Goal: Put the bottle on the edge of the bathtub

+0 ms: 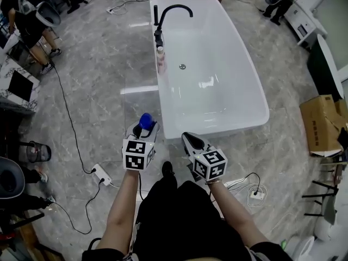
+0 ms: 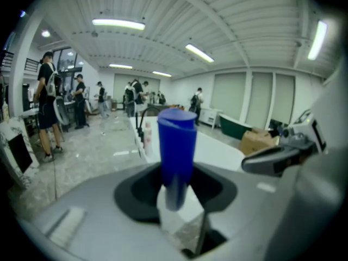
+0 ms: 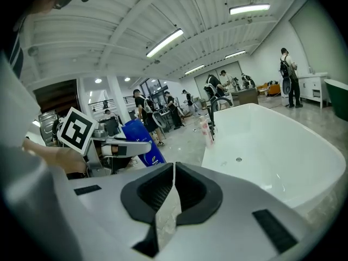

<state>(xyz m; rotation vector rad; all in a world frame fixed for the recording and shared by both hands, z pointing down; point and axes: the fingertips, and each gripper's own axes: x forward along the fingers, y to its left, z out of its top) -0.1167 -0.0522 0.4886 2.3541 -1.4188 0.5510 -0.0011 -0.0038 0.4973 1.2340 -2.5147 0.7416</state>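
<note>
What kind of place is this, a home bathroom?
Probably a large workshop or test hall, not a home: the freestanding white bathtub stands on open grey floor, a white power strip lies there, and several people stand behind.

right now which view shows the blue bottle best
The left gripper view: the blue bottle stands close and central, nearly whole. The head view shows only its top; the right gripper view shows its labelled side, small and off-centre.

It was an open lab hall: a freestanding bathtub (image 1: pixel 247 105) at twelve o'clock, desks (image 1: pixel 16 86) and a floor power strip (image 1: pixel 101 174) at nine.
</note>
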